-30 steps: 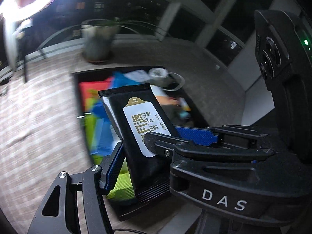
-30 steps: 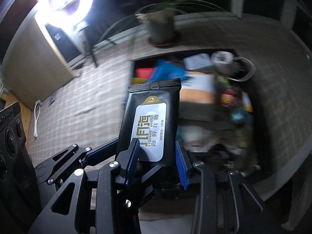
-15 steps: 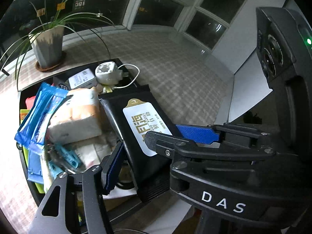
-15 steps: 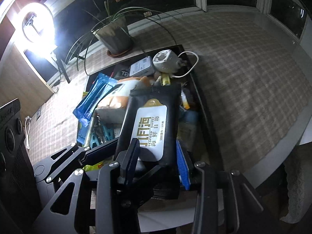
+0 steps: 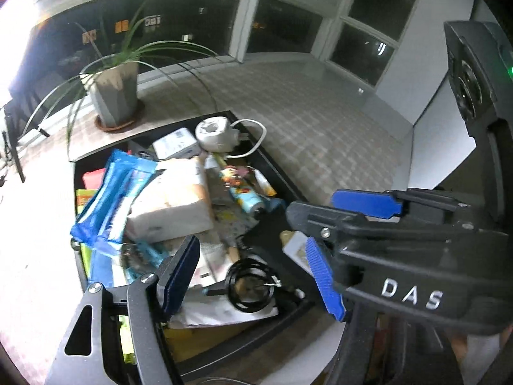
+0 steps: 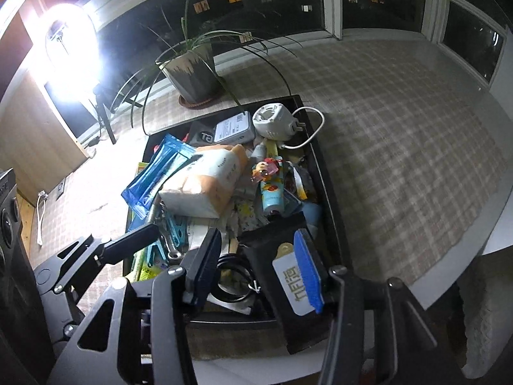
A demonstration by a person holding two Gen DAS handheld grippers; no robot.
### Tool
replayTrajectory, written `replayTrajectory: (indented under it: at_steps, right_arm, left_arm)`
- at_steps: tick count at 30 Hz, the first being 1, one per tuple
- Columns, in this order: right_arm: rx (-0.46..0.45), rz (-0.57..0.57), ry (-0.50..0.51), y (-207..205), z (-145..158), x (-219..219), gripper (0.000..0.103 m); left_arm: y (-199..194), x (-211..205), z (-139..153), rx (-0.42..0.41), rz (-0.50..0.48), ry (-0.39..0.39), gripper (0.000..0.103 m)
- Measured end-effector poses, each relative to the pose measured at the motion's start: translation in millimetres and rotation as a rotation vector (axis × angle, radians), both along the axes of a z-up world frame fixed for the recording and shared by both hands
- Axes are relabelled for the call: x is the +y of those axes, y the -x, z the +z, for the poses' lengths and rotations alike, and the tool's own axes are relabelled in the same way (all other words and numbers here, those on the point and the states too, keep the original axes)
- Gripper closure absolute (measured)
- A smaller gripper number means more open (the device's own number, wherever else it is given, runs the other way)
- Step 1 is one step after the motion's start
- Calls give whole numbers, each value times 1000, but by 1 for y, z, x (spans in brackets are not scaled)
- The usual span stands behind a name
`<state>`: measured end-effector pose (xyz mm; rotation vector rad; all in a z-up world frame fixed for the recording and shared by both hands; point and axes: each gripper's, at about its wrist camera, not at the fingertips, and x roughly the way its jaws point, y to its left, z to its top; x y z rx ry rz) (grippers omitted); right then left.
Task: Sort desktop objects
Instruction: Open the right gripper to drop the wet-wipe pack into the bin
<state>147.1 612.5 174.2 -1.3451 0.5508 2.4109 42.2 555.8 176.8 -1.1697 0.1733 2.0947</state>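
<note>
Checked tablecloth (image 6: 400,128); black pouch (image 6: 288,276) in tray (image 6: 330,192), jaws just opened.

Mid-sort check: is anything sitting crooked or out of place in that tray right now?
Yes. The black pouch lies askew at the near right corner of the black tray. It is tilted against the heap, and its lower end hangs out over the near rim instead of resting inside.

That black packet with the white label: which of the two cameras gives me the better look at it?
The right wrist view. There the black packet shows most of its front, lying over the near rim of the black tray, with only a blue finger pad across its label. In the left wrist view, the right gripper hides nearly everything except a label corner.
</note>
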Motion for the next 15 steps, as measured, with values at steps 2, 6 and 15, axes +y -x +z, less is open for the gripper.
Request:
replayTrajectory:
  at_steps: [2,6,15]
  right_arm:
    - [6,3,10,3,0,-2,56]
    - [18,22,26,10,2,-13,56]
    - [50,82,34,34,17,-55,56]
  left_arm:
    - [1,-8,3,13,23,5,36]
    - [4,-26,11,40,57,12,37]
    - [10,-82,27,110,126,26,36]
